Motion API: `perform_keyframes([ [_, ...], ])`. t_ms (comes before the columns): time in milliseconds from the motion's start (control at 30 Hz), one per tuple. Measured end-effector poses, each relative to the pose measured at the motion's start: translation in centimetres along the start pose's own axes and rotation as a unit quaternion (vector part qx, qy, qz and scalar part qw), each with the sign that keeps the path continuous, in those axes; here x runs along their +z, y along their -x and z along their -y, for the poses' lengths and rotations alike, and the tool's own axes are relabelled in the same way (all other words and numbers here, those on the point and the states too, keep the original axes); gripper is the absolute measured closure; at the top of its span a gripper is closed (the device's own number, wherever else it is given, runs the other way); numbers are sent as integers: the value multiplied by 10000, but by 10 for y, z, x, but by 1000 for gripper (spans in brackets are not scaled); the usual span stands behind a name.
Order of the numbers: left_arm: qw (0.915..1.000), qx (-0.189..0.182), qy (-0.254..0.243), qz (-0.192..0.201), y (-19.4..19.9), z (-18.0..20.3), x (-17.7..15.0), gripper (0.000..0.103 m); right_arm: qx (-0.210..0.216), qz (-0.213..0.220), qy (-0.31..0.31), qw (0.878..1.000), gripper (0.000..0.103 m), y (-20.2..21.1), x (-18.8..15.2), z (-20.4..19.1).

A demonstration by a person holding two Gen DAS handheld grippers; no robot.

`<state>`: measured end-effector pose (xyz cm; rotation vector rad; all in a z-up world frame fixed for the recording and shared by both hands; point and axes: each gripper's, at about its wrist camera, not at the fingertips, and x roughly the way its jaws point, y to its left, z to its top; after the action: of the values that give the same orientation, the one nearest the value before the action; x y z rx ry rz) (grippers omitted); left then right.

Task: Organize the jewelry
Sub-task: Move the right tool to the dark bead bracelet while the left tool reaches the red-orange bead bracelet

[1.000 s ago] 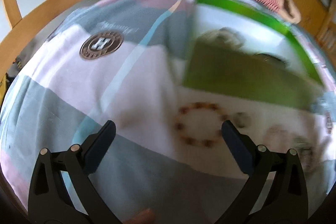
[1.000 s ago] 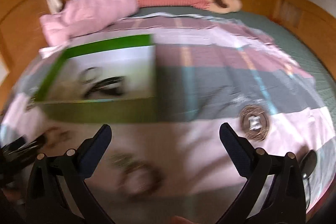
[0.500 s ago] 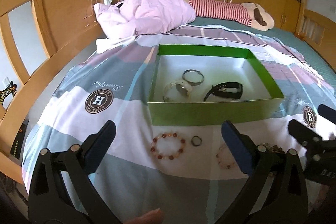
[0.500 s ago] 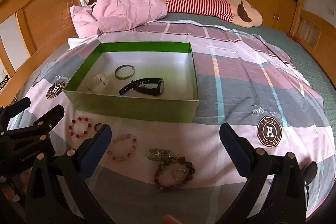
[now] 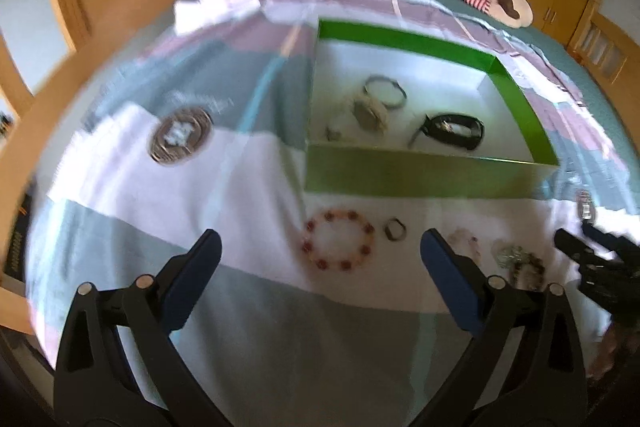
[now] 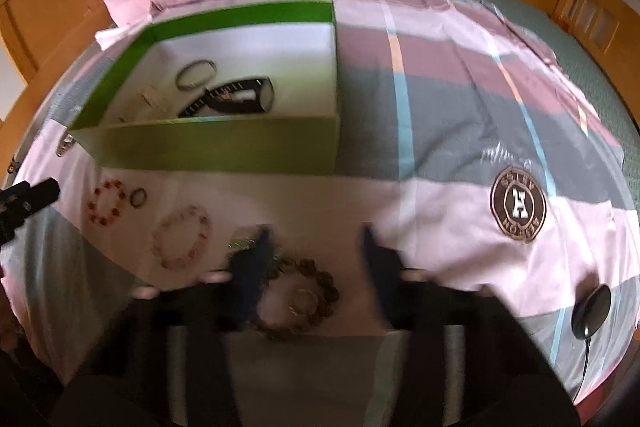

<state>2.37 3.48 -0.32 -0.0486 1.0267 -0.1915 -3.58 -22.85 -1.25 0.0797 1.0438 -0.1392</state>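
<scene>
**Right jaws closing over dark bracelet, nothing pinched yet**

Green cardboard box (image 6: 224,143) on the bed's checked pink-grey duvet (image 6: 440,99) already holding black watch (image 6: 236,99), thin bangle and a pale piece. Right hand-held gripper (image 6: 316,247) just narrowed sharply from fully spread, blurred, straddling dark brown bead bracelet (image 6: 298,301); pads not visibly touching. Left hand-held gripper (image 5: 320,267) spread wide, barely narrowed, empty, just short of red bead bracelet (image 5: 339,245). Small dark ring (image 5: 395,229) beside it. Likely next: pick, drop in box.
</scene>
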Motion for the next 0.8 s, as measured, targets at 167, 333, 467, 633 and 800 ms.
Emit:
perform_keyframes([
  [167, 9992, -287, -46, -266, -10, -3, 16, 22, 202, -296, -32, 9994, 72, -13, 5, 7],
  [333, 9969, -427, -12, -654, -29, -1, 18, 24, 334, -481, 123, 9982, 63, -19, 4, 4],
  [467, 9951, -350, -49, -924, -47, 5, 11, 29, 299, -559, 24, 9980, 60, -22, 6, 10],
  [633, 9949, -183, -110, -986, -56, 7, 9, 31, 518, -752, 40, 9958, 60, -23, 5, 12],
  [800, 9943, -23, -130, -1061, -64, 6, 8, 31, 203, -1090, 112, 9938, 60, -36, -5, 13],
])
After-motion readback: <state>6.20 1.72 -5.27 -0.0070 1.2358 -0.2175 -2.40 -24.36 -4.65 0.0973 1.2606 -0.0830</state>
